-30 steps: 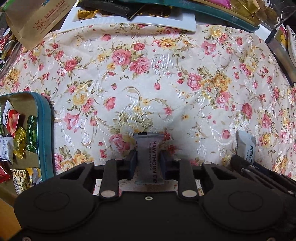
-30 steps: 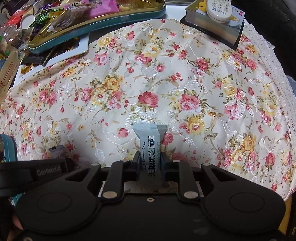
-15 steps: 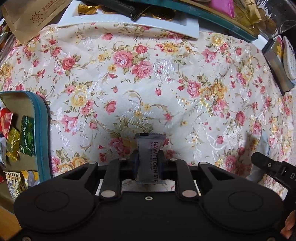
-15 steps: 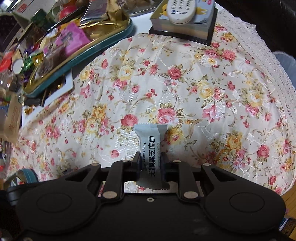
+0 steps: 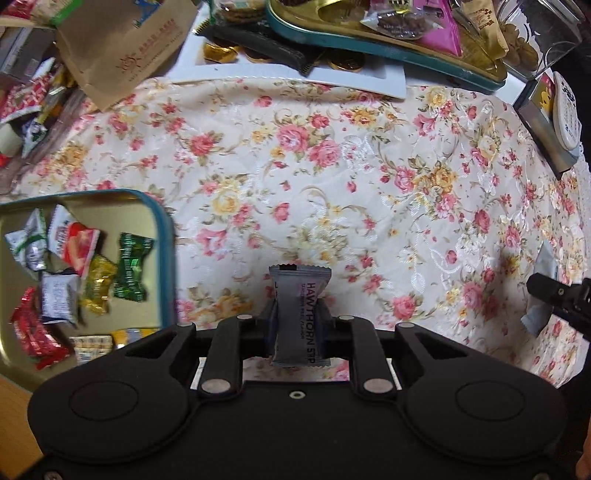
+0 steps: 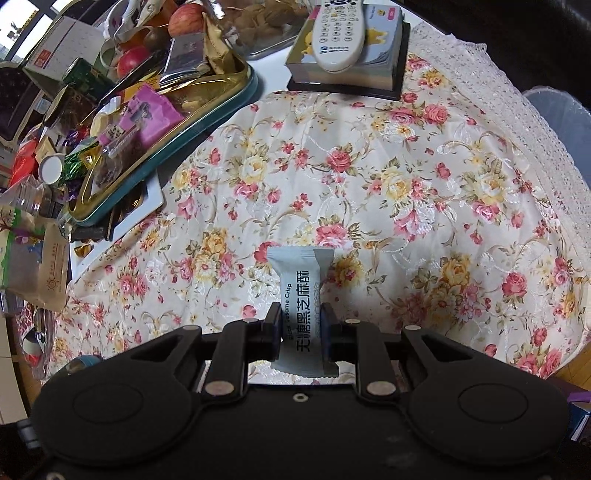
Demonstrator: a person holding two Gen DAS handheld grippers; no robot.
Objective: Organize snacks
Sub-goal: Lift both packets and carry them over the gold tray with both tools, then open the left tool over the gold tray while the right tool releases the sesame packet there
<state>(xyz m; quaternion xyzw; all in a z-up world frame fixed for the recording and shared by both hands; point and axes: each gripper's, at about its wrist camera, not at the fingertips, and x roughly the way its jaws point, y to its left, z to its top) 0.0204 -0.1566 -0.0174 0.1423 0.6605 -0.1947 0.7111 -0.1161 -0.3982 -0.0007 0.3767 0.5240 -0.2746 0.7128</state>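
The left hand-held gripper (image 5: 298, 325) pinches a grey hawthorn strip packet (image 5: 298, 314) upright between its fingers, above the floral tablecloth (image 5: 332, 177) that covers the table. To its left lies an open teal-rimmed tin (image 5: 167, 258) with a gold inside, holding wrapped candies (image 5: 92, 266) — green, gold, red and white ones. The right hand-held gripper (image 6: 300, 328) is pressed onto a pale grey sesame crisp packet (image 6: 301, 295), also upright over the cloth. At the far edge sit a cluttered gold snack tray (image 6: 207, 122) and a white remote control (image 6: 341, 33) — the remote rests on a small box (image 6: 388, 62).
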